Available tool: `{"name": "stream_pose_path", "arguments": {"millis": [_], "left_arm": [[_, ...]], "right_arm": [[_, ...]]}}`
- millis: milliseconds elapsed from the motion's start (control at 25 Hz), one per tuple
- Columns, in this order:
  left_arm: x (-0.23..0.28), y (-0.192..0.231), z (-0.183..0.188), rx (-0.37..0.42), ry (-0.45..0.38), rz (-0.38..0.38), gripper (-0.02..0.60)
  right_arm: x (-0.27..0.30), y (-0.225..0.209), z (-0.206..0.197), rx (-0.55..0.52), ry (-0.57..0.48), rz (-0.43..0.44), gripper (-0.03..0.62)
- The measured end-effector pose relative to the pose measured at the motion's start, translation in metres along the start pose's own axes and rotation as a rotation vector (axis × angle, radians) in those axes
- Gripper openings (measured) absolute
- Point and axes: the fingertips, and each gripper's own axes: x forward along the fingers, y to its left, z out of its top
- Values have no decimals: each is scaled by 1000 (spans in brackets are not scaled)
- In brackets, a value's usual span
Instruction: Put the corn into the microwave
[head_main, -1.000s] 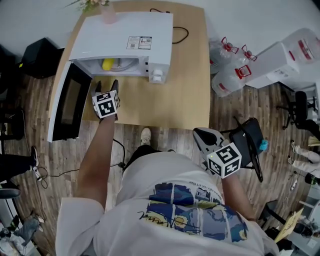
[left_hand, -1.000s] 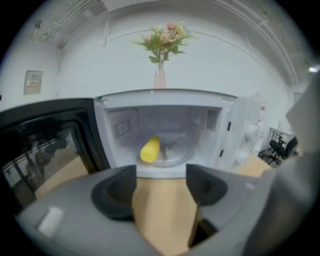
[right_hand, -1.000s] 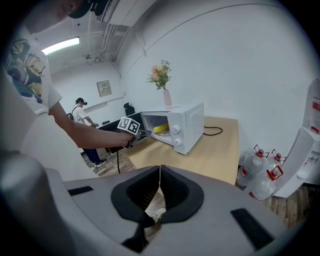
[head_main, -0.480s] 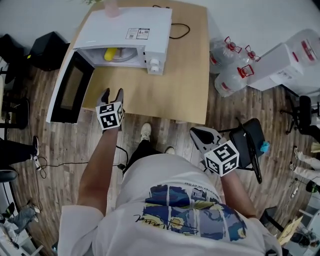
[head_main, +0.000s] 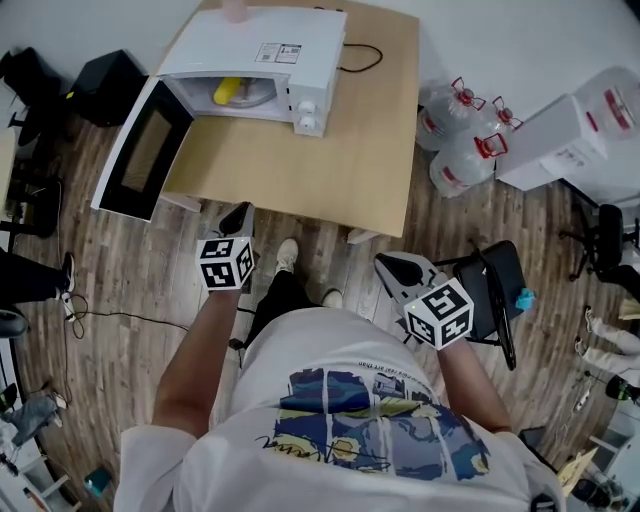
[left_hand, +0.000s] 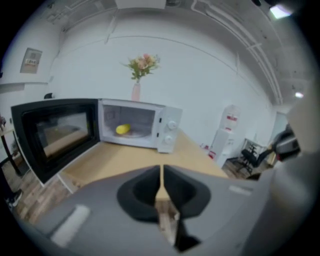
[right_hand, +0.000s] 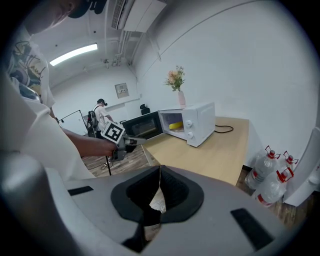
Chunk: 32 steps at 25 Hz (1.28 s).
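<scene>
The yellow corn (head_main: 228, 91) lies on the turntable inside the white microwave (head_main: 270, 50), whose black door (head_main: 140, 150) hangs wide open to the left. It also shows in the left gripper view, corn (left_hand: 123, 129), and in the right gripper view, corn (right_hand: 175, 125). My left gripper (head_main: 238, 210) is over the floor just off the table's near edge, well back from the microwave. Its jaws are closing, tips together in the left gripper (left_hand: 161, 170), with nothing between them. My right gripper (head_main: 385, 262) hangs shut and empty near my right side.
The wooden table (head_main: 330, 150) carries the microwave at its far left corner. Large water bottles (head_main: 465, 150) and white boxes (head_main: 570, 130) stand to the right. A black chair (head_main: 495, 290) is close to my right gripper. A pink vase of flowers (left_hand: 136, 90) stands on the microwave.
My left gripper drew back from the microwave's mouth, across the table's near edge, and its jaws closed. The corn stayed inside. The right gripper shifted slightly.
</scene>
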Motion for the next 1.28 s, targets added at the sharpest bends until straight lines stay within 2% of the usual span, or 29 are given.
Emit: {"name": "stream_pose_path", "arguments": {"millis": [240,400,640,960,1280], "left_arm": [[-38,-52,-22,14,32,-139,9],[-51,-86,-29,-38,42,-262,9],[-62,-121,-31,30,48,-341,9],[-68,-134,-33,35,53,-377,9],[-70,-135,-33,53,55,-377,9]], "right_arm": [[-10,10,-4,-10,-16,20,12],[-13,15,-7,-26,-17,29,12],[-14,24,-10,-38,-17,40,11],[-17,31,-14,-48,-23,48,11],[-13,34,-14,-56,-25,59,11]]}}
